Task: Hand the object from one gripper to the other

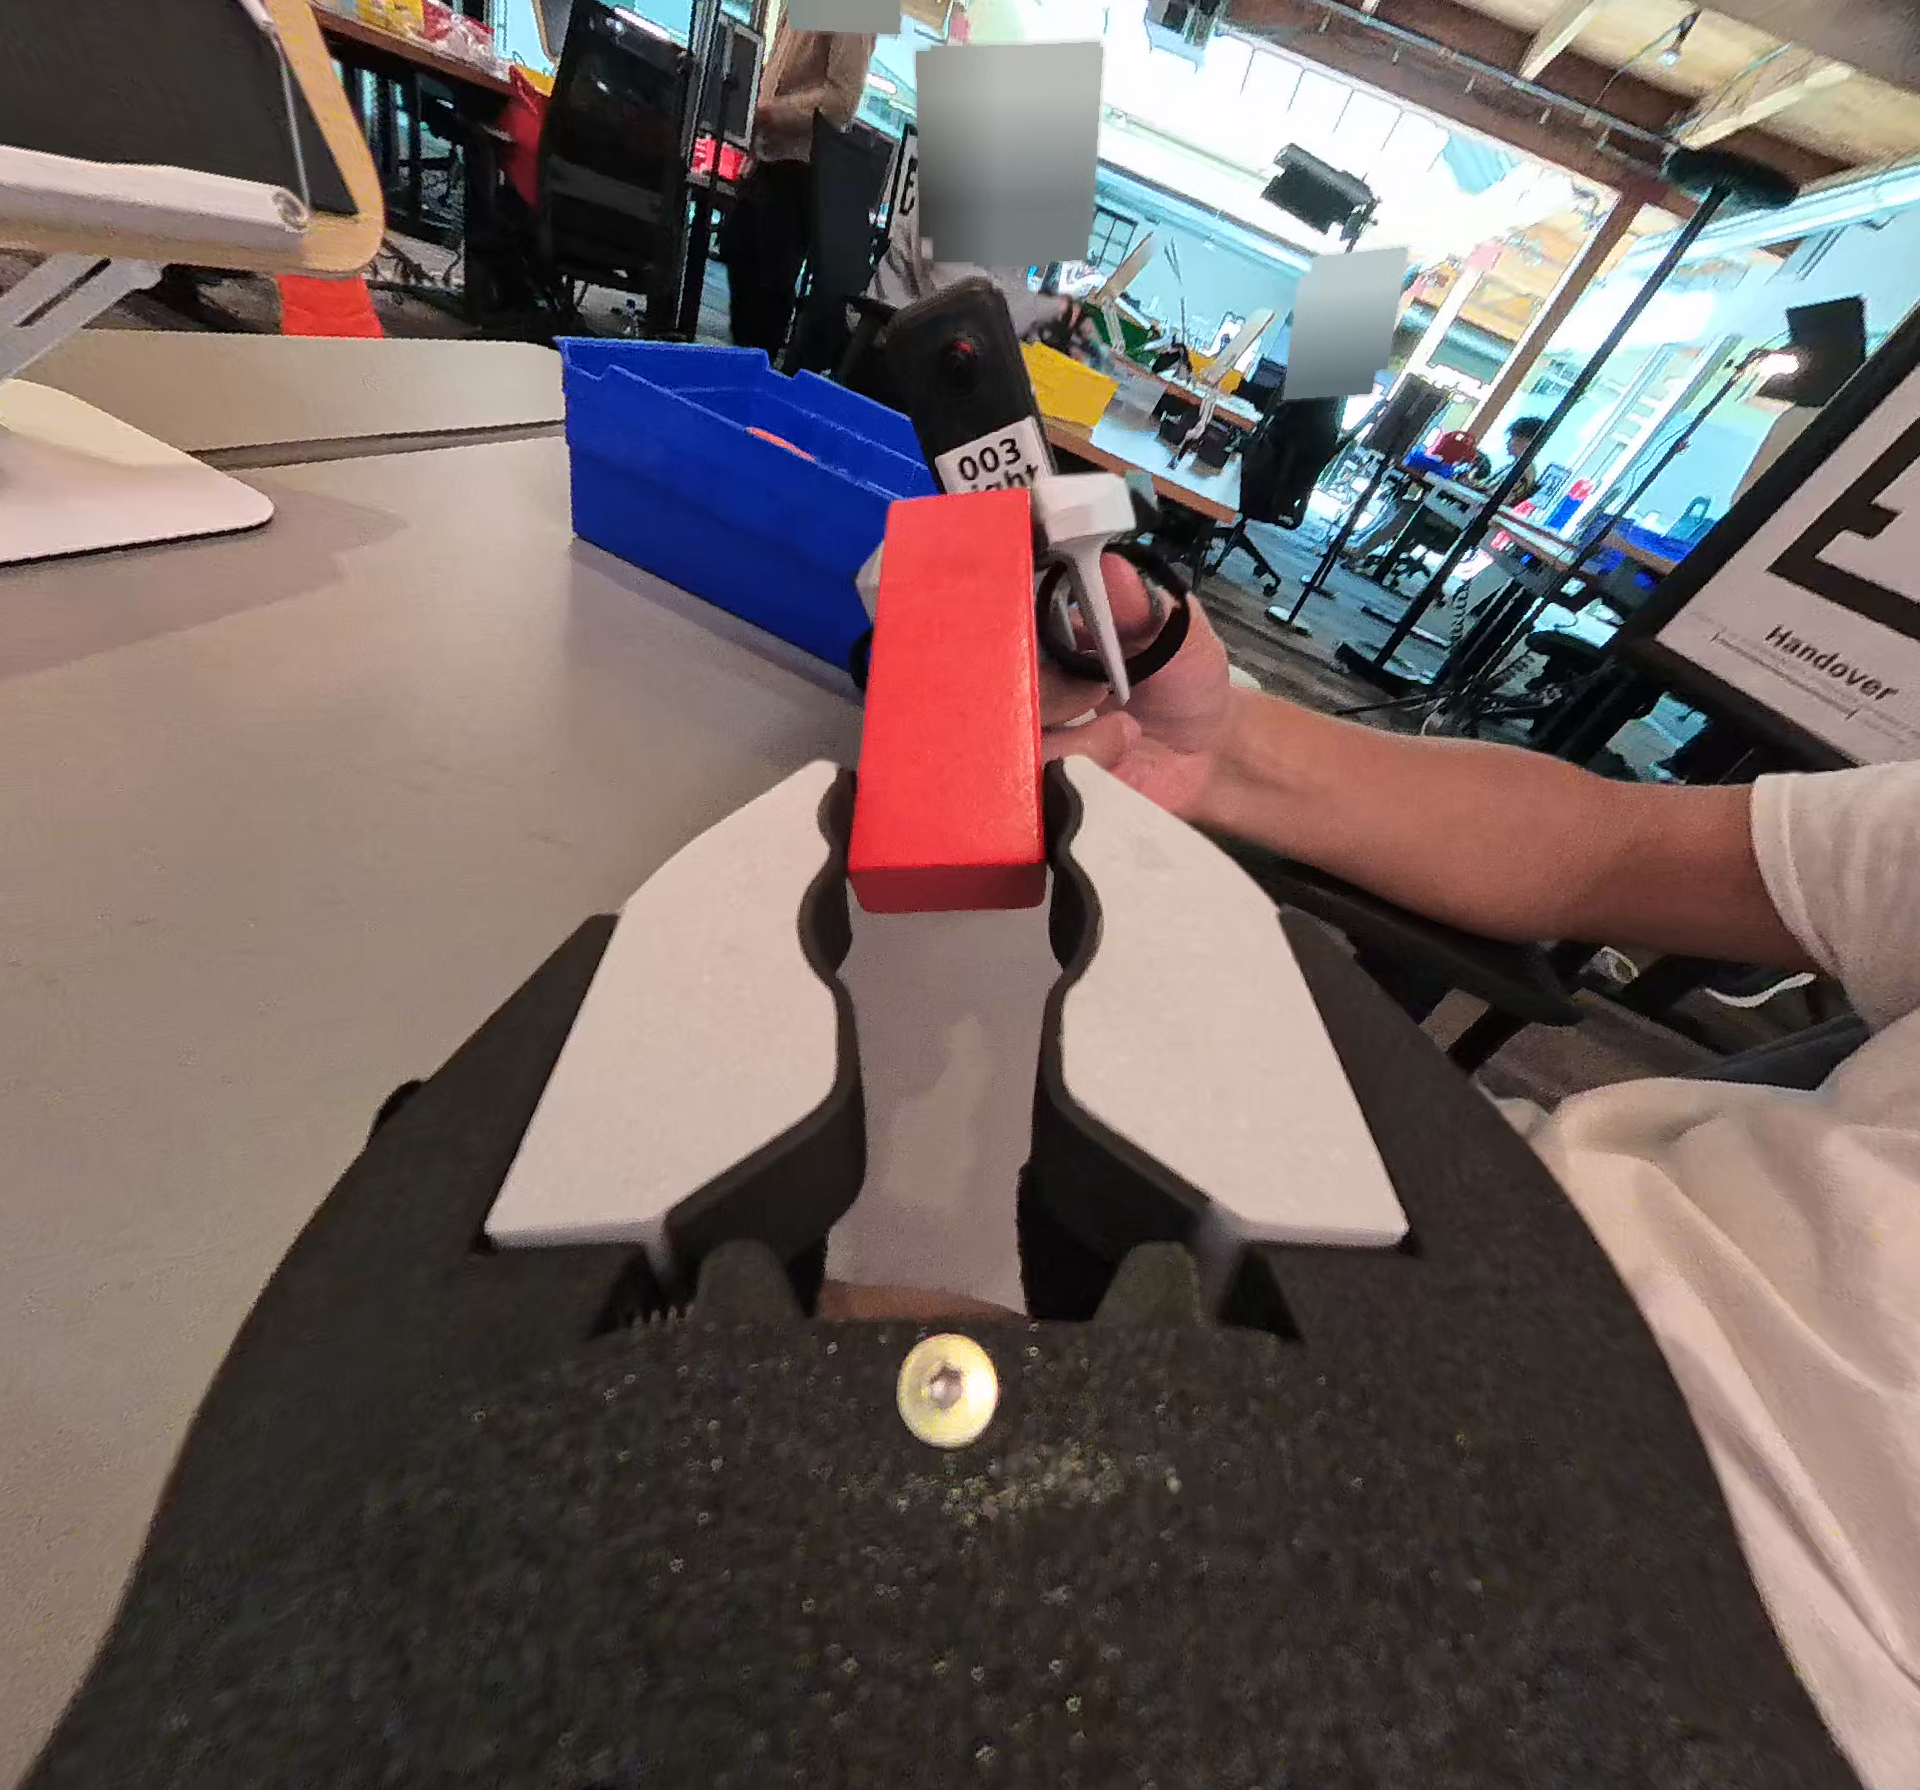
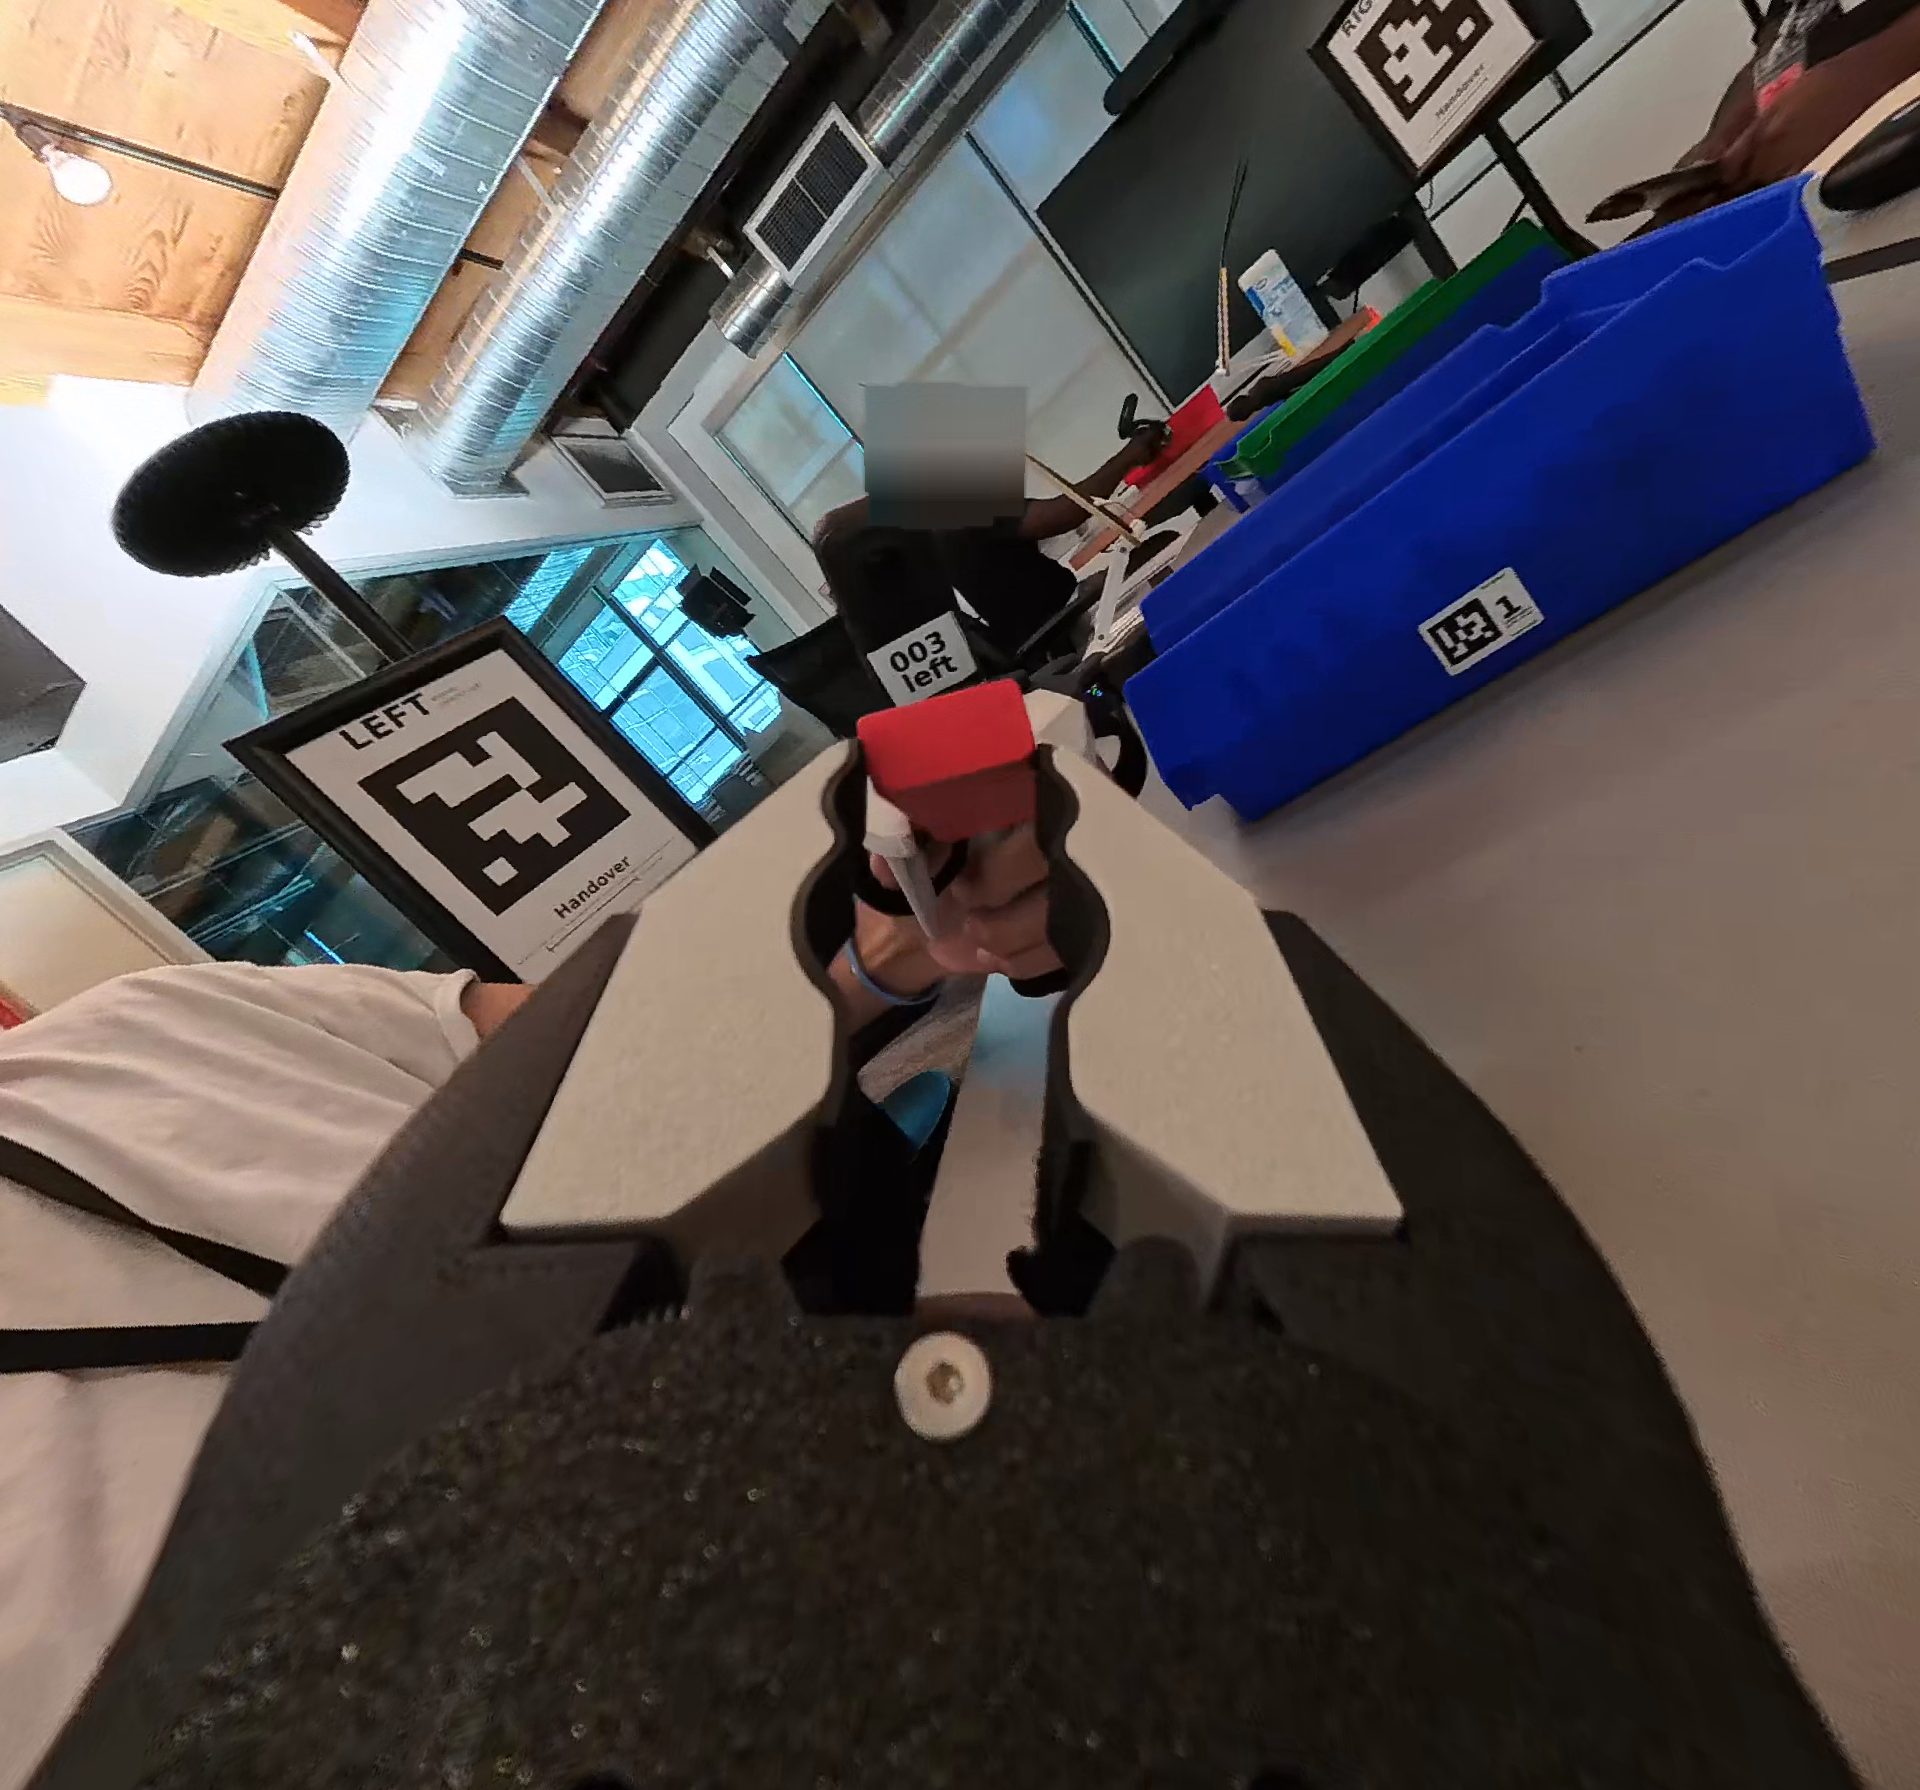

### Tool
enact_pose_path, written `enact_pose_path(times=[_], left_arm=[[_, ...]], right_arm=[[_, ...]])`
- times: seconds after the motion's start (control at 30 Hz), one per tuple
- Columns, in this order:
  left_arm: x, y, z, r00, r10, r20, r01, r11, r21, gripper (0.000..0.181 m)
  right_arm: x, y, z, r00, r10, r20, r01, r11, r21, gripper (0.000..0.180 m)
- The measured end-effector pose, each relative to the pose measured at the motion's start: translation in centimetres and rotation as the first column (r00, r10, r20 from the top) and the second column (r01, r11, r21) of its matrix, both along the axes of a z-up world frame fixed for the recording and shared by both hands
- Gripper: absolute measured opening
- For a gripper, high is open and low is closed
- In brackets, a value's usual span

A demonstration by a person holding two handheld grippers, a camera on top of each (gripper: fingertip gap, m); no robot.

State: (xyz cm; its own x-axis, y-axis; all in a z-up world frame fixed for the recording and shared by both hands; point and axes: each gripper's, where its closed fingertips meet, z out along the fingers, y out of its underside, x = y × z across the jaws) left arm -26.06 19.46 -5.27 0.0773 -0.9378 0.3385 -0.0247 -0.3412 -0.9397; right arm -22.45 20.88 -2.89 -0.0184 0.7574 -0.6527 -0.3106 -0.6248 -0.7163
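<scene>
A red rectangular block (image 1: 951, 691) is held in the air above the grey table (image 1: 312, 805). My left gripper (image 1: 948, 805) is shut on its near end, with both fingers pressed against its sides. In the right wrist view, my right gripper (image 2: 948, 774) is shut on the other end of the red block (image 2: 951, 753). The two grippers face each other with the block bridging them. A person's hand (image 1: 1143, 701) holds the right gripper behind the block. The middle of the block is hidden in the right wrist view.
A blue bin (image 1: 707, 493) stands on the table just behind the block, and it also shows in the right wrist view (image 2: 1507, 535). A monitor foot (image 1: 104, 483) stands at the far left. Framed marker boards (image 2: 488, 805) stand off the table, and a green bin (image 2: 1382, 348) lies behind.
</scene>
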Motion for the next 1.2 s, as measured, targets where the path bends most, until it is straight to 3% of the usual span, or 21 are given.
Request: enact_pose_path(times=[0.1,0.23,0.37,0.47,0.57,0.67,0.9,1.0,1.2], left_arm=[[0.0,0.5,-0.4,0.999,0.040,-0.034,-0.039,0.998,0.042,0.034],[-0.6,2.3,-1.7,0.953,0.234,-0.191,-0.171,0.940,0.295,0.034],[-1.5,3.7,-2.9,0.832,0.461,-0.309,-0.176,0.748,0.640,0.034],[-1.2,3.6,-3.2,0.755,0.572,-0.321,-0.073,0.559,0.826,0.034],[-0.3,2.7,-3.5,0.726,0.616,-0.305,0.035,0.410,0.911,0.034],[0.5,1.8,-3.9,0.714,0.633,-0.299,0.118,0.313,0.943,0.034],[1.4,0.9,-3.9,0.715,0.642,-0.277,0.153,0.244,0.958,0.034],[1.3,1.0,-4.1,0.707,0.656,-0.265,0.165,0.212,0.963,0.034],[1.3,1.1,-5.1,0.707,0.646,-0.287,0.164,0.246,0.955,0.035]], right_arm=[[0.0,0.6,-0.6,0.998,-0.040,0.037,0.040,0.999,0.001,0.033],[0.4,2.2,-2.5,0.964,-0.160,0.212,0.157,0.987,0.032,0.066],[0.2,3.2,-3.5,0.831,-0.328,0.449,0.288,0.945,0.158,0.103],[-0.7,3.0,-5.0,0.708,-0.394,0.587,0.307,0.919,0.247,0.111],[-2.4,2.1,-5.9,0.733,-0.343,0.587,0.280,0.939,0.199,0.112],[-2.8,1.9,-6.7,0.755,-0.300,0.583,0.238,0.954,0.182,0.114],[-3.3,1.9,-7.6,0.707,-0.340,0.621,0.198,0.937,0.288,0.115],[-3.6,1.6,-7.9,0.704,-0.329,0.629,0.186,0.940,0.285,0.106],[-2.9,2.1,-8.5,0.615,-0.376,0.693,0.180,0.923,0.341,0.106]])
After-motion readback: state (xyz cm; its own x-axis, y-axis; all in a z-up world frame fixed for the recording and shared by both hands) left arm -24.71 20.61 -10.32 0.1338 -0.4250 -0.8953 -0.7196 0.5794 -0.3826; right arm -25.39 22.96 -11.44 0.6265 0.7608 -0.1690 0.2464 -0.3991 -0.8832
